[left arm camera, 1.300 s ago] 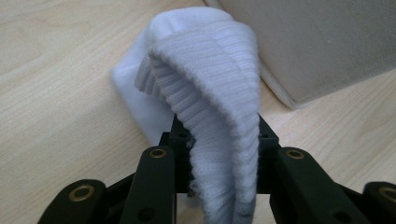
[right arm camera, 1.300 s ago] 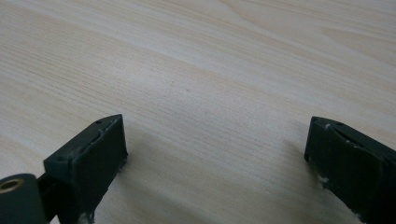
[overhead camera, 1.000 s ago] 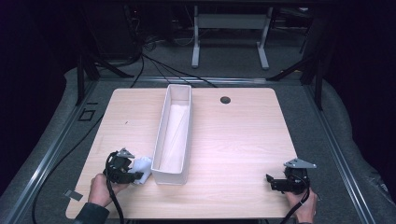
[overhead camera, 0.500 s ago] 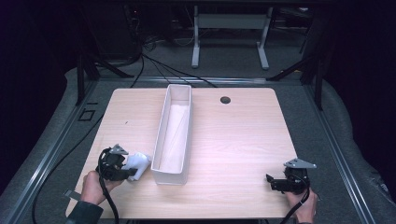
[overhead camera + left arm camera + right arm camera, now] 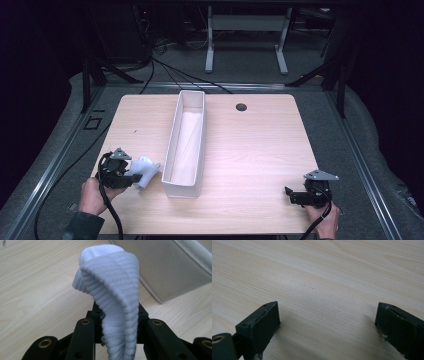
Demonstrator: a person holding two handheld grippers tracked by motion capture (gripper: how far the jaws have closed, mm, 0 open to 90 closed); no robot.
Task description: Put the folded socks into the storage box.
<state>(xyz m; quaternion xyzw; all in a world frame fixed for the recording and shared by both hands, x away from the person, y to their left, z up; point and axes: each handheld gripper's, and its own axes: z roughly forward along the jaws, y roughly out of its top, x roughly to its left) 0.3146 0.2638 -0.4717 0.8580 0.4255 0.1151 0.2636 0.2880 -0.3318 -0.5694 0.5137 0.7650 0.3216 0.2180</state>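
Observation:
My left gripper point(image 5: 131, 176) sits near the table's front left, shut on a white ribbed sock point(image 5: 143, 170). In the left gripper view the sock point(image 5: 113, 297) stands up folded between the two black jaws, just above the wood. A long white bin point(image 5: 172, 150) runs front to back along the table's middle, its near end just right of the sock; its corner point(image 5: 165, 272) shows close by. My right gripper point(image 5: 289, 194) rests low at the front right, open, with bare wood between its fingertips point(image 5: 265, 315).
The light wooden table point(image 5: 260, 145) has a round cable hole point(image 5: 241, 107) at the back. Cables trail off the left side over grey floor. A metal stand point(image 5: 245, 35) is behind the table.
The left gripper with the sock has drawn slightly left and toward the front edge, away from the bin. The right gripper has stayed put.

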